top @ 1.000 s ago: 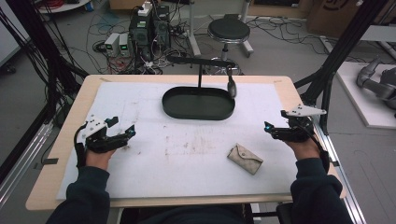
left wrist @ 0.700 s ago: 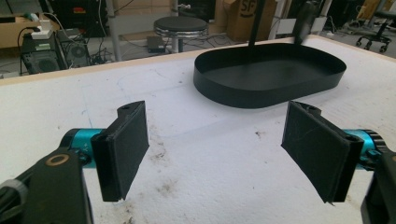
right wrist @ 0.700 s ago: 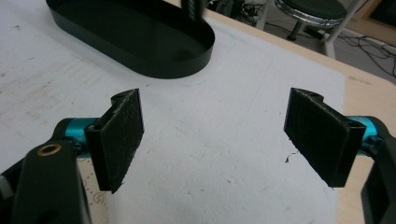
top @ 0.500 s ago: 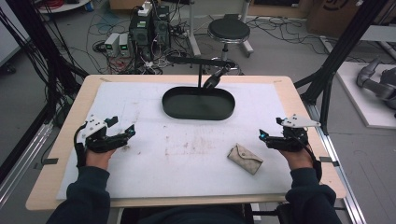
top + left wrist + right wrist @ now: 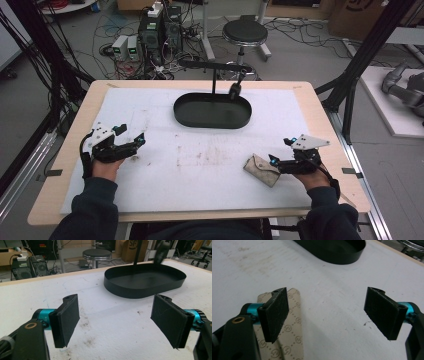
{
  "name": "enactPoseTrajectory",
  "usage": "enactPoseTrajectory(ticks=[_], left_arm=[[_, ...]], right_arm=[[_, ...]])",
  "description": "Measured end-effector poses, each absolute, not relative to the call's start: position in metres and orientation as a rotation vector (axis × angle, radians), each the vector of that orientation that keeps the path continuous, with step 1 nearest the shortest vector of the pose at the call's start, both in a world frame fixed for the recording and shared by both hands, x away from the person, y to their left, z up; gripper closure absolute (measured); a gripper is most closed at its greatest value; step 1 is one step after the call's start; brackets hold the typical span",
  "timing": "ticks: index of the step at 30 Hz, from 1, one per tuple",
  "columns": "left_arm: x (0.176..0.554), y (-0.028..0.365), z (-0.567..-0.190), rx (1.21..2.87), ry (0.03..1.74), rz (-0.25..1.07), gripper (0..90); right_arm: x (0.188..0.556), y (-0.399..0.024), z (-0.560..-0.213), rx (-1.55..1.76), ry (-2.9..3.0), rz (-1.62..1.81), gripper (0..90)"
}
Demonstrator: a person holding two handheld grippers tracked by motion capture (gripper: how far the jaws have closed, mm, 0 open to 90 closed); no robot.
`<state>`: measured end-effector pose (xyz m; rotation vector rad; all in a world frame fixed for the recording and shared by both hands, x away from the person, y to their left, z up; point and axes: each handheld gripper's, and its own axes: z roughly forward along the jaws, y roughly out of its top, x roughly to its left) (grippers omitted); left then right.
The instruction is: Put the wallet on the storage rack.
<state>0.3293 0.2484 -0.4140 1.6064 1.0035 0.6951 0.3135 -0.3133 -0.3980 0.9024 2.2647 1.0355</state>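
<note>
A: Where's the wallet?
B: Well short of the black tray, flat on the white mat, touching the right gripper.
A: Jaws?
B: Both spread wide, empty; the left gripper idles far off.
A: I'd shift sideways, straddle one edge, then close low.

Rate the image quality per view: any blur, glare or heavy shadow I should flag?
High view: even light, soft overall, no glare on the white table cover. Left gripper view: jaw pads and black tray fairly sharp, background slightly soft. Right gripper view: the patterned pouch is blurred under the near jaw, which throws a soft shadow across it; the tray edge is dark, without detail.
</note>
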Motion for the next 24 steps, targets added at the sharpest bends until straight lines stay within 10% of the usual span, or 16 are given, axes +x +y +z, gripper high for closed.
enactPoseTrajectory(ticks=[24], left_arm=[[0.331,0.242,-0.414,1.627,0.997,0.681,22.5]], right_arm=[[0.317,-0.268,-0.435,0.755,2.613,0.821,27.2]])
